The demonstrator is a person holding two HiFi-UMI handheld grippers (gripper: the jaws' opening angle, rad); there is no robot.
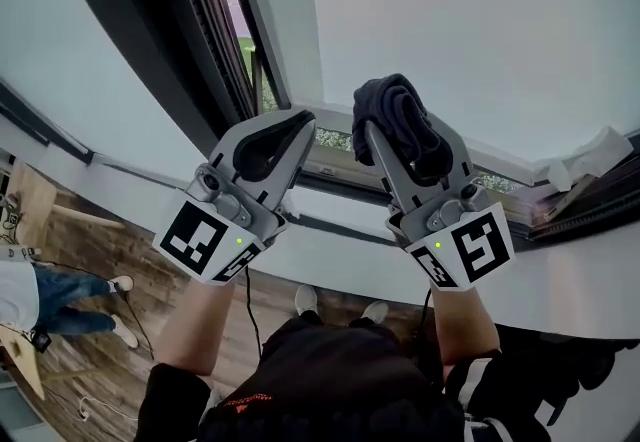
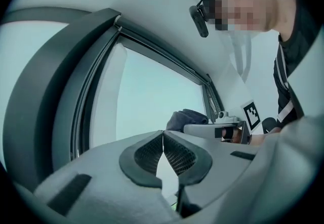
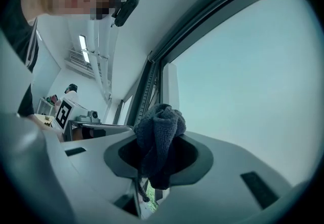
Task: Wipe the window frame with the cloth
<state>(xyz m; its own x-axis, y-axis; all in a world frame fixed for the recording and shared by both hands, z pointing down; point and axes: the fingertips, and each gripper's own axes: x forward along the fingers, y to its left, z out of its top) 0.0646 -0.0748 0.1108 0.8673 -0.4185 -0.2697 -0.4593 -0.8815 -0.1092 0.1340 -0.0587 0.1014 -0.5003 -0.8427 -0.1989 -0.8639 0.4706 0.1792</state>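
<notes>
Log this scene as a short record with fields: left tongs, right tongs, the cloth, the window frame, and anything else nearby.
left tongs: shut, nothing between the jaws
right tongs: shut on the cloth
cloth: dark, bunched, sticking out past the jaw tips
window frame: dark, just ahead of both tongs
contact: cannot tell whether the cloth touches the frame
other: crumpled white sheet at far right by the window
</notes>
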